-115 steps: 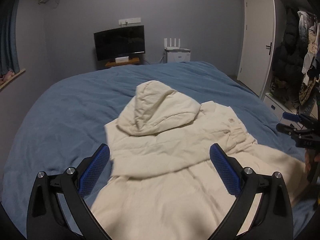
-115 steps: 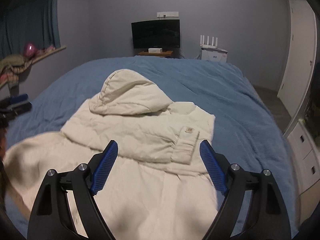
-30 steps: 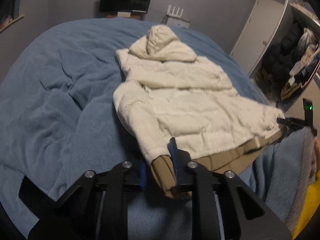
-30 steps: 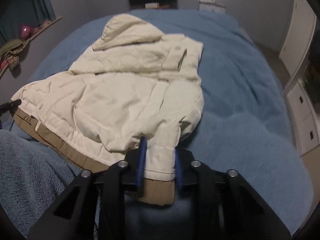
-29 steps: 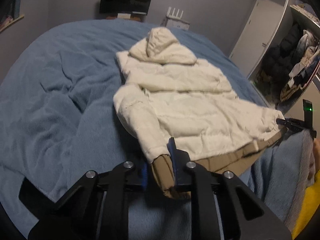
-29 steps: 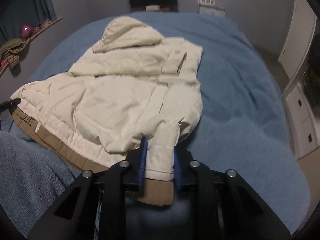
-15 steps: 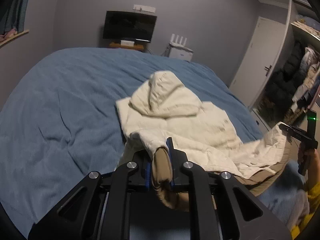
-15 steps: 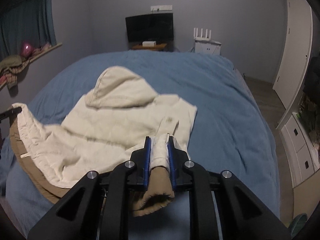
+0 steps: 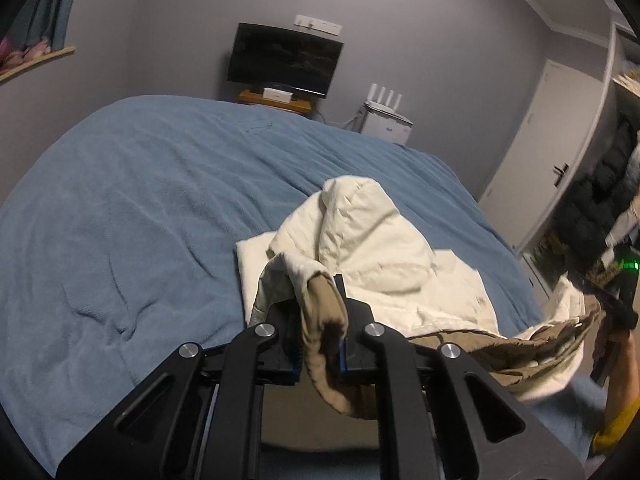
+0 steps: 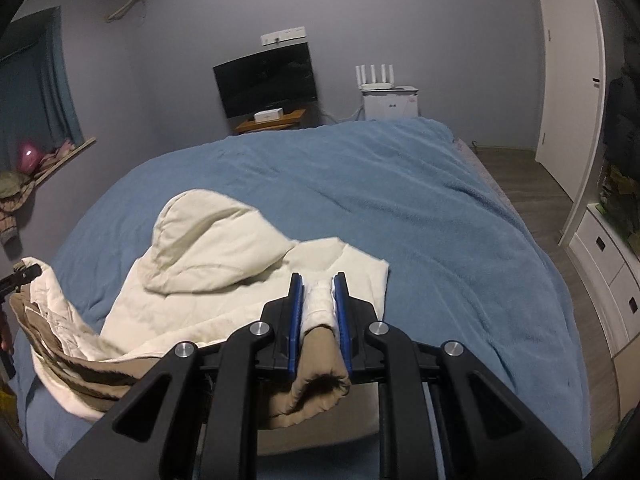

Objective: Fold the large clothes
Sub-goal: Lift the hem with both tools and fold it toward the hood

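A cream hooded padded jacket [image 10: 224, 264] lies on a blue blanket [image 10: 420, 208] that covers a wide bed, its hood [image 9: 368, 220] puffed up and pointing toward the far wall. The tan lining [image 10: 316, 364] shows where the bottom hem is lifted off the blanket and sags in a loose curve between the 2 tools. The left gripper [image 9: 320, 316] is clamped on 1 hem corner, tan cloth bunched between its blue pads [image 9: 339, 312]. The right gripper [image 10: 318, 316] is pinched on the other corner, with cream cloth and tan lining squeezed between its pads [image 10: 295, 312]. In the left wrist view the right tool appears at the right edge with a green light [image 9: 622, 264] and a person's hand [image 9: 612, 344] in a yellow sleeve below it.

Nothing lies on the blanket beyond the hood. Against the grey back wall a dark television [image 10: 266, 80] stands over a low wooden shelf [image 10: 272, 122] with a white box on it. Beside it a white router [image 10: 376, 76] with 4 antennas sits on a white cabinet [image 10: 390, 104]. A white door [image 10: 564, 72] and white drawers [image 10: 608, 264] stand on the right, with dark hanging clothes [image 9: 596, 200] nearby. On the left a window ledge [image 10: 60, 160] holds a pink round object, under a teal curtain [image 10: 56, 92]. The floor beside the bed is wood.
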Tool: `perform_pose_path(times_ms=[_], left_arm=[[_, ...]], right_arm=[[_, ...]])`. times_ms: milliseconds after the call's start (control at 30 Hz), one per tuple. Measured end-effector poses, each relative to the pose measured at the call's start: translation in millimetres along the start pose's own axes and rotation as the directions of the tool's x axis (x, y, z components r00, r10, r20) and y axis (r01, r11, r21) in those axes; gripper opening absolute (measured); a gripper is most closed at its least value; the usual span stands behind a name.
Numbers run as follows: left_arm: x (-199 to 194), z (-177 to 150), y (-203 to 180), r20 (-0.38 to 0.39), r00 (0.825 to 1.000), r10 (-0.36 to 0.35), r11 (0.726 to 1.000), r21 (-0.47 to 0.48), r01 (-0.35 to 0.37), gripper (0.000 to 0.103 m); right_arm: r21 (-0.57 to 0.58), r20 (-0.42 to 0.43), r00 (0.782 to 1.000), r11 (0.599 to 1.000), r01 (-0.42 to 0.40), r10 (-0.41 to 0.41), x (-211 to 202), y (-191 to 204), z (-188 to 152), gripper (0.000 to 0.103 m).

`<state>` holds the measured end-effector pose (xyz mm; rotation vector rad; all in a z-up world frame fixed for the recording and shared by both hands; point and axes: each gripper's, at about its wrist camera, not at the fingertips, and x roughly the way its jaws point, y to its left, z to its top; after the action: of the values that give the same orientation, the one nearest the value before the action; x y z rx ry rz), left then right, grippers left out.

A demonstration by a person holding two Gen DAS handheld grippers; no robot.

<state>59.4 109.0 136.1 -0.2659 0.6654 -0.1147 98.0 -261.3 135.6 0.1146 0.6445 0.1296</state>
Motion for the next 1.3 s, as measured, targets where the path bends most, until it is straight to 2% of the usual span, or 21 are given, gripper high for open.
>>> perform_pose_path(times_ms=[167,300,467,567,600,667,733,900,1000,1067,1100,1133,1167,1200,1267,1300], left_arm=[[35.6,21.6,-7.7,0.068,0.995,0.067,0.997,-0.034,-0.064,0.012],[74.0,35.5,2.0,0.096,0.99,0.105,0.984,-0.153,-0.089,0.012],[123.0,38.5,9.0,0.063,0.98,0.189,0.965,-0.197,-0.174,0.012],[148.8,32.5,20.1,0.036,0.979,0.202,0.952,-0.24,-0.188,0.013],[157.8,29.5,24.2,0.026,0.978,0.209,0.951,-0.239,-0.197,0.013],[172.8,23.0,31.5,0.002,0.972,0.234,0.949,-0.22,-0.227,0.014],[183.4,19.8,39.0,-0.016,0.97,0.242,0.948,-0.211,-0.24,0.015],[201.4,13.2,48.1,-0.05,0.97,0.236,0.947,-0.21,-0.242,0.015],[208.8,10.0,51.3,-0.082,0.968,0.238,0.947,-0.202,-0.25,0.019],[212.5,14.2,47.6,-0.086,0.972,0.221,0.952,-0.198,-0.234,0.031],[208.8,14.8,45.5,-0.077,0.976,0.204,0.957,-0.194,-0.215,0.056],[205.9,16.1,42.7,-0.062,0.976,0.208,0.959,-0.184,-0.216,0.091],[198.1,17.7,37.5,-0.029,0.968,0.248,0.955,-0.164,-0.249,0.096],[189.5,19.2,29.7,0.015,0.966,0.259,0.958,-0.131,-0.255,0.097],[179.4,19.3,18.7,0.026,0.969,0.248,0.966,-0.077,-0.245,0.096],[175.2,17.2,12.2,0.022,0.972,0.232,0.972,-0.053,-0.231,0.096]], right_arm=[[0.064,0.034,0.998,0.997,0.041,-0.044,31.9,-9.0,18.1,0.013],[0.142,0.081,0.992,0.986,0.082,-0.094,58.6,-24.3,29.8,0.013],[0.163,0.093,0.987,0.98,0.114,-0.131,95.0,-33.6,30.4,0.013],[0.148,0.087,0.987,0.981,0.122,-0.136,118.5,-34.1,29.1,0.013],[0.137,0.083,0.987,0.983,0.122,-0.134,127.8,-33.3,29.4,0.013],[0.113,0.087,0.985,0.984,0.14,-0.15,141.6,-33.3,30.1,0.006],[0.107,0.085,0.983,0.982,0.155,-0.164,151.4,-36.9,31.2,0.006],[0.139,0.01,0.991,0.981,0.134,-0.137,185.6,-48.6,20.8,0.006],[0.12,-0.036,0.992,0.985,0.123,-0.119,200.8,-44.8,15.1,0.006],[0.11,-0.053,0.994,0.989,0.101,-0.096,203.6,-37.9,12.2,0.006],[0.108,-0.057,0.995,0.99,0.086,-0.08,202.9,-33.3,10.7,0.006],[0.104,-0.063,0.996,0.992,0.066,-0.059,202.3,-28.5,10.0,0.007],[0.101,-0.065,0.997,0.994,0.05,-0.044,201.3,-23.8,9.4,0.007],[0.096,-0.069,0.997,0.995,0.031,-0.025,199.3,-17.6,9.0,0.008],[0.088,-0.073,0.997,0.996,-0.008,0.014,194.8,-4.6,8.1,0.019],[0.079,-0.073,0.997,0.996,-0.034,0.039,190.1,5.1,7.1,0.033]])
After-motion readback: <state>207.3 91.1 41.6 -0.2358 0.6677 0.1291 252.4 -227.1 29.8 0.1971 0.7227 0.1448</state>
